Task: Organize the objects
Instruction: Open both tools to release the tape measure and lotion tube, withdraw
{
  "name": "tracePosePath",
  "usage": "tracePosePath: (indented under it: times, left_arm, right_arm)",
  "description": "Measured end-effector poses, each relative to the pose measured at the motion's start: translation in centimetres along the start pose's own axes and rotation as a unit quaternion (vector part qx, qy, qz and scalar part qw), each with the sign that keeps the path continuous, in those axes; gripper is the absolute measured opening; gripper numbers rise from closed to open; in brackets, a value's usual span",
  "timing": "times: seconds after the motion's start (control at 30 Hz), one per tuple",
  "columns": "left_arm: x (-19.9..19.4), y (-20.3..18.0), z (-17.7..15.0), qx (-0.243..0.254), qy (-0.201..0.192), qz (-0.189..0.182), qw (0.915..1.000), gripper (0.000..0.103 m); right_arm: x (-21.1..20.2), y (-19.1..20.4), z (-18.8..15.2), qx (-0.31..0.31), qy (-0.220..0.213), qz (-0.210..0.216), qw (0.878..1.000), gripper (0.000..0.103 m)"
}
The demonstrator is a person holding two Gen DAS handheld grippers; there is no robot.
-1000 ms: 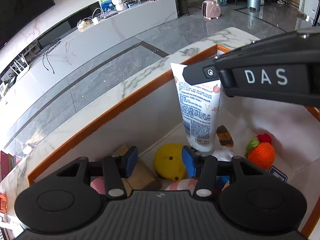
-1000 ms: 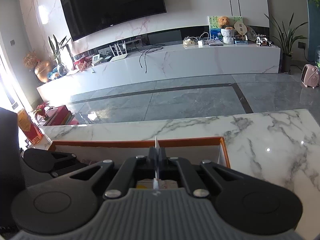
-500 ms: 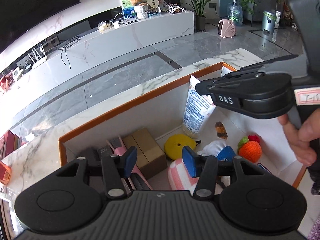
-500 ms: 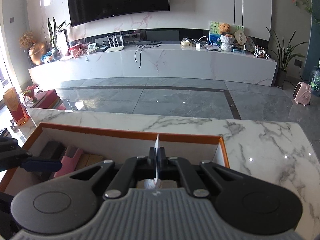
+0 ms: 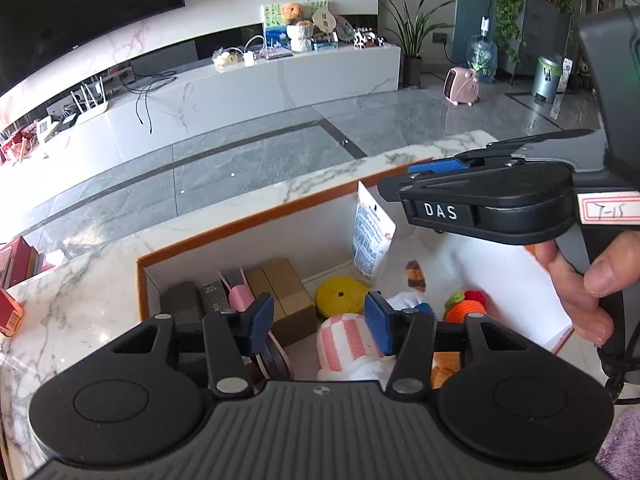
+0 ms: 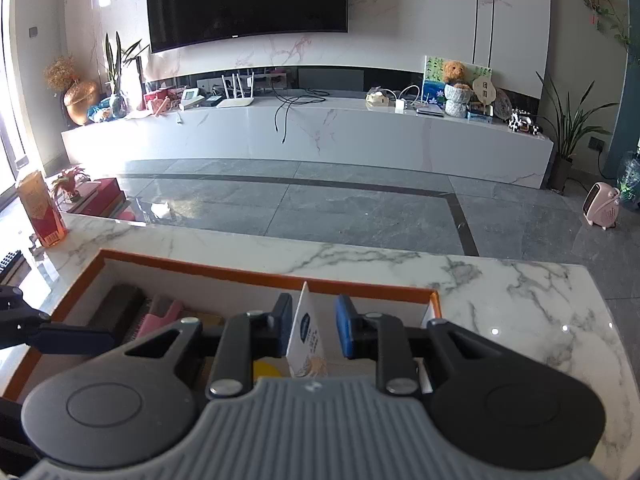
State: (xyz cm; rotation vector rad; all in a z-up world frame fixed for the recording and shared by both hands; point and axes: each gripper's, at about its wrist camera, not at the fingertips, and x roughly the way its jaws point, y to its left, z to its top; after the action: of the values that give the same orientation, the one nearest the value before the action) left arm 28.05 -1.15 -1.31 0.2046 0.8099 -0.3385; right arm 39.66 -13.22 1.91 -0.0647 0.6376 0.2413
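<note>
Box (image 5: 224, 236): orange-rimmed, white-walled, sits on the marble table (image 5: 80, 288); holds all the small items.
Tube (image 5: 370, 236): white with blue print, stands cap-down and crimped end up, leaning against the far wall of the box near its right end; in the right wrist view the tube (image 6: 306, 336) rises between the two blue pads without touching either.
Right gripper (image 6: 311, 330): fingers apart, one on each side of the tube's top, nothing clamped; from the left wrist view it hangs just above and right of the tube, held by a hand (image 5: 580, 280).
Left gripper (image 5: 318, 322): fingers spread wide, empty, hovering over the box's near side.
Yellow ball (image 5: 340, 298): on the box floor, just beside the tube's foot.
Cardboard box (image 5: 280, 292): left of the ball, against the far wall.
Pink item (image 5: 240, 298): left of the cardboard box, next to dark objects.
Striped cloth (image 5: 346, 344): pink and white, under the left gripper.
Orange crochet toy (image 5: 466, 308): right of the cloth, near the right wall.
</note>
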Motion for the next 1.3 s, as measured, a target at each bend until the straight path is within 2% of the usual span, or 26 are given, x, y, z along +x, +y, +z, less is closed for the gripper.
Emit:
tracePosePath:
  times: [0.1,0.3,0.37,0.43,0.53,0.63,0.8,0.9,1.13,1.3]
  left_arm:
    - [-2.3,-0.5,0.1,-0.002,-0.018,0.008,0.9998,0.061]
    - [-8.0,-1.5,-0.2,-0.020,-0.073,0.019,0.9970,0.078]
    - [-10.2,-1.9,-0.7,-0.032,-0.102,0.028,0.9939,0.082]
    - [-12.3,-2.2,-1.4,-0.043,-0.130,0.042,0.9897,0.091]
    - [-14.7,-2.9,-2.7,-0.059,-0.160,0.074,0.9825,0.095]
    - [-16.0,-3.8,-4.0,-0.071,-0.166,0.102,0.9783,0.097]
    - [-16.1,-4.3,-6.8,-0.127,-0.146,0.097,0.9762,0.099]
    - [-16.1,-4.3,-8.7,-0.150,-0.143,0.121,0.9707,0.099]
    - [-16.6,-6.9,-12.2,-0.125,-0.122,0.147,0.9736,0.098]
    - [-16.8,-7.7,-13.8,-0.125,-0.109,0.147,0.9752,0.098]
  right_arm:
    - [-2.7,0.4,0.3,-0.007,-0.013,0.001,1.000,0.034]
    - [-10.0,0.6,0.5,0.000,-0.044,0.003,0.999,0.045]
    - [-12.8,0.8,0.1,0.003,-0.056,0.003,0.998,0.048]
    - [-15.7,1.0,-0.5,0.001,-0.069,0.004,0.998,0.056]
    - [-19.4,1.5,-2.0,0.001,-0.082,0.005,0.997,0.064]
    - [-22.3,2.1,-4.1,0.004,-0.090,0.003,0.996,0.068]
    - [-24.9,3.6,-7.9,0.022,-0.081,0.002,0.996,0.068]
    - [-25.7,4.3,-10.1,0.040,-0.077,0.005,0.996,0.068]
    - [-26.5,5.7,-13.6,0.045,-0.050,0.000,0.998,0.067]
    - [-27.2,6.1,-14.9,0.041,-0.038,-0.013,0.998,0.067]
